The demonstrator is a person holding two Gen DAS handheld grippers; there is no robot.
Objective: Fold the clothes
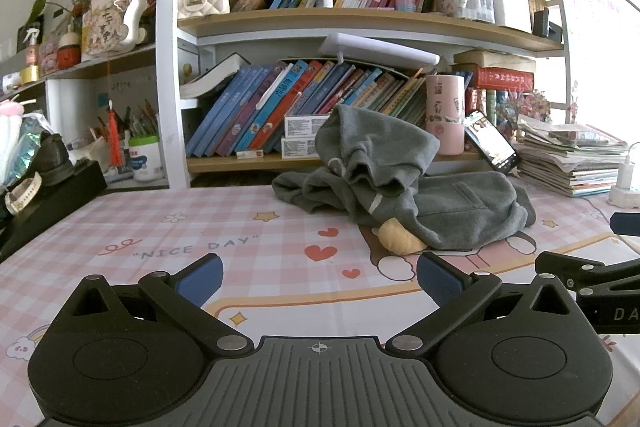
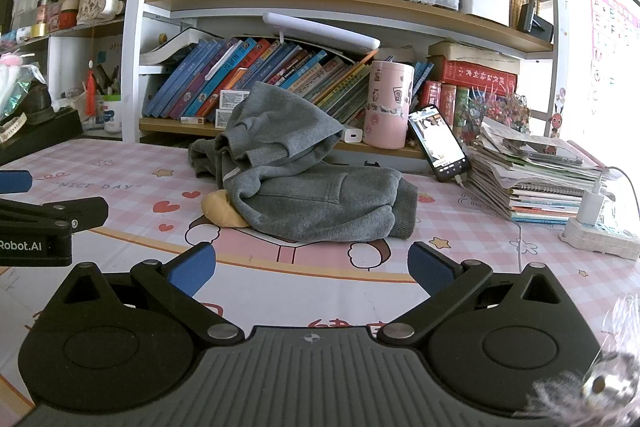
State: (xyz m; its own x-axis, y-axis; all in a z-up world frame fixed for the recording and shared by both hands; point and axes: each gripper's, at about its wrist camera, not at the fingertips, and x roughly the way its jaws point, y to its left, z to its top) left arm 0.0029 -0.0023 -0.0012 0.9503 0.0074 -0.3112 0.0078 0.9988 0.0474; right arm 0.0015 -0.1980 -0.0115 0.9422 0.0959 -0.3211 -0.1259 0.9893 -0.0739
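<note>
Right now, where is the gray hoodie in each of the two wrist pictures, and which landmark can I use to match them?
Left wrist: the gray hoodie lies crumpled right of centre, beyond the open left gripper.
Right wrist: the hoodie lies near centre, beyond the open right gripper.
Shared landmark: the pink cup behind the hoodie, left of the propped phone.

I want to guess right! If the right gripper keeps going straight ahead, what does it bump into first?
Probably the grey hoodie, heaped on the tablecloth straight ahead of the open right gripper. Depth is hard to judge.
</note>
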